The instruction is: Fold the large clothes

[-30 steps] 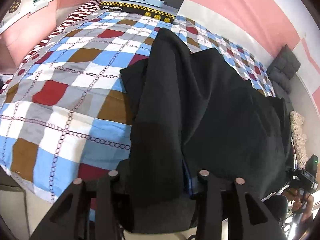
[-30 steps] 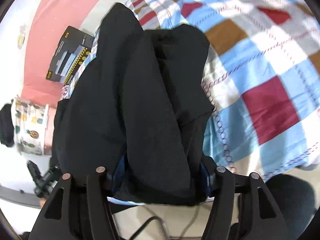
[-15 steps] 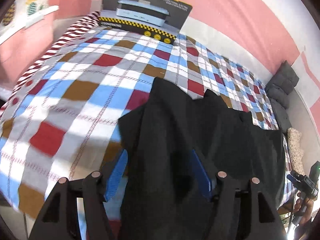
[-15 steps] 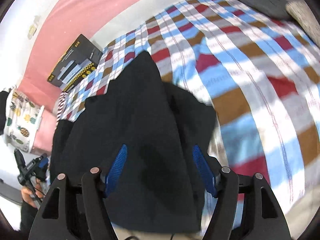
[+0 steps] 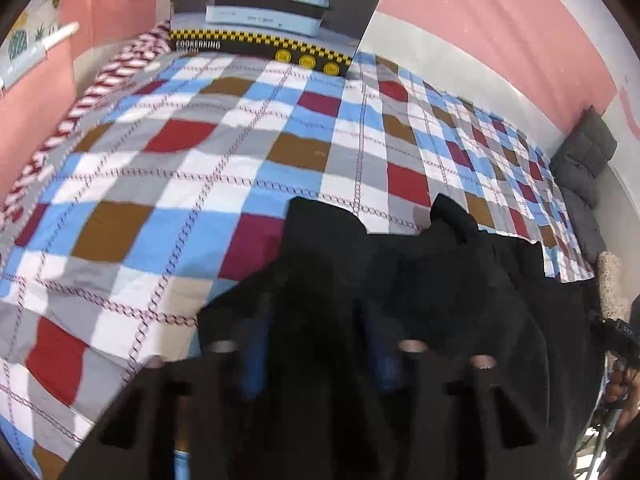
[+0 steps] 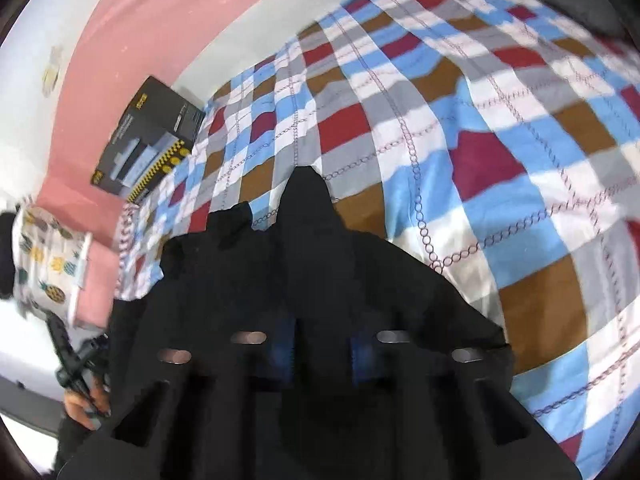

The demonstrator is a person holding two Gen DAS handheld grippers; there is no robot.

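Barely started I'd say: both claws, left claw (image 5: 316, 344) and right claw (image 6: 320, 344), closing on bunched black garment (image 5: 440, 280) low in frame, bed (image 5: 200, 160) bare, folding all left.

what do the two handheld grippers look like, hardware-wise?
Both match. The left gripper and the right gripper each have a black angular body with cut-out slots, blue fingers and round silvery fastener heads across the finger carriers. No lettering is readable on either; motion blur softens the detail. No cable shows on either gripper.
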